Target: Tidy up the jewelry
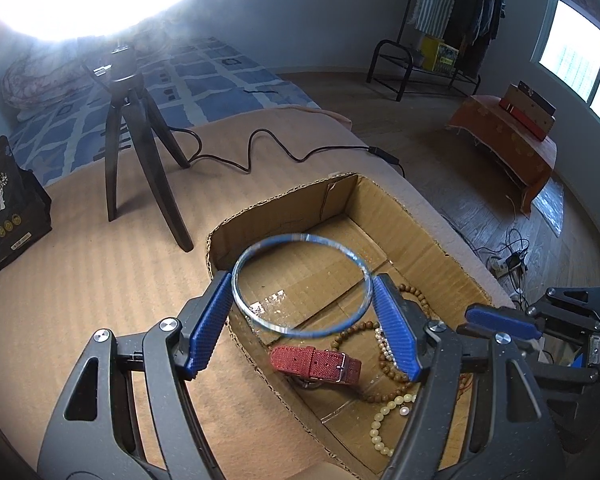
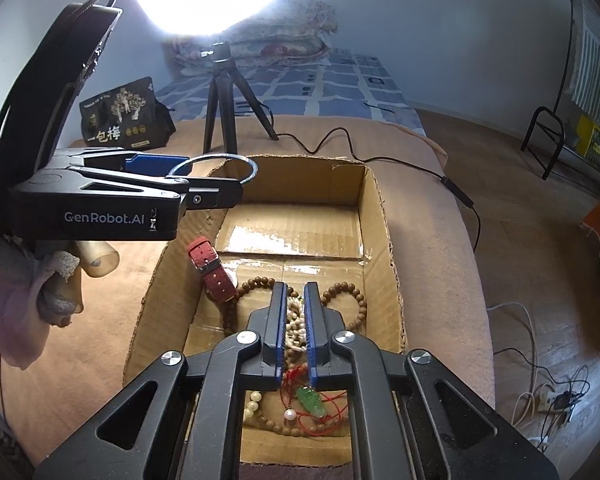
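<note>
Held level above the cardboard box (image 1: 428,236) beneath: silver bangle (image 1: 300,286) pinched across its width by left gripper (image 1: 304,320); right gripper (image 2: 296,320), narrowly parted, over beads.

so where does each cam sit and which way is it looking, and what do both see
Left wrist: sits on the left gripper, looking down along its fingers, which clamp a silver bangle over the cardboard box; the right gripper shows at the right edge.
Right wrist: sits on the right gripper, looking down into the cardboard box, jaws narrowly apart over a pale bead strand; the left gripper and a hand show at left.
Shared: box, bangle, red watch strap, ring-light tripod.
</note>
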{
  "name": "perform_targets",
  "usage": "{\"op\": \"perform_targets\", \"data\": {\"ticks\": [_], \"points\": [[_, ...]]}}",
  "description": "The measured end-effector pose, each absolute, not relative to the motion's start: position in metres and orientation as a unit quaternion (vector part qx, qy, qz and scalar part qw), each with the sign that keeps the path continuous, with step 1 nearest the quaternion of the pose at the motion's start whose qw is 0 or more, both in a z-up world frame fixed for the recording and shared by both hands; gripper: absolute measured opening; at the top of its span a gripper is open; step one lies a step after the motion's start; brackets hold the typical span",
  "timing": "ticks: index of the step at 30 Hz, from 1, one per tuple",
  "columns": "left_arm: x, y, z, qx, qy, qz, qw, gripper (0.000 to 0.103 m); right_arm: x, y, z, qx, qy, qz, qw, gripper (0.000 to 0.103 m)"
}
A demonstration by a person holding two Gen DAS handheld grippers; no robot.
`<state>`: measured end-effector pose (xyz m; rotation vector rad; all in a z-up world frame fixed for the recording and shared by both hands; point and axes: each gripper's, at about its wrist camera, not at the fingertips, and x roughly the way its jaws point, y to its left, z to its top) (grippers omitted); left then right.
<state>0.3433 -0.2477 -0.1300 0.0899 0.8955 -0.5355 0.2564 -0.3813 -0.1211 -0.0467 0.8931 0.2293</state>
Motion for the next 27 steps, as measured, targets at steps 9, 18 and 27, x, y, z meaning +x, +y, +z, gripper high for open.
{"op": "perform_targets", "data": {"ticks": [9,18,27], "points": [[0.341,-0.246,-0.128,0.044,0.426,-0.255,0.867,0.073,0.252,-0.379,-0.121,-0.021,0.435,0.111,0.893,0.024],[0.333,-0.235,-0.111,0.04,0.415,-0.249,0.874,0.073,0.244,-0.378,-0.11,-0.019,0.425,0.108,0.899,0.037],[0.314,-0.219,-0.082,0.041,0.396,-0.243,0.885,0.073,0.228,-0.368,-0.088,-0.023,0.413,0.11,0.904,0.037]]}}
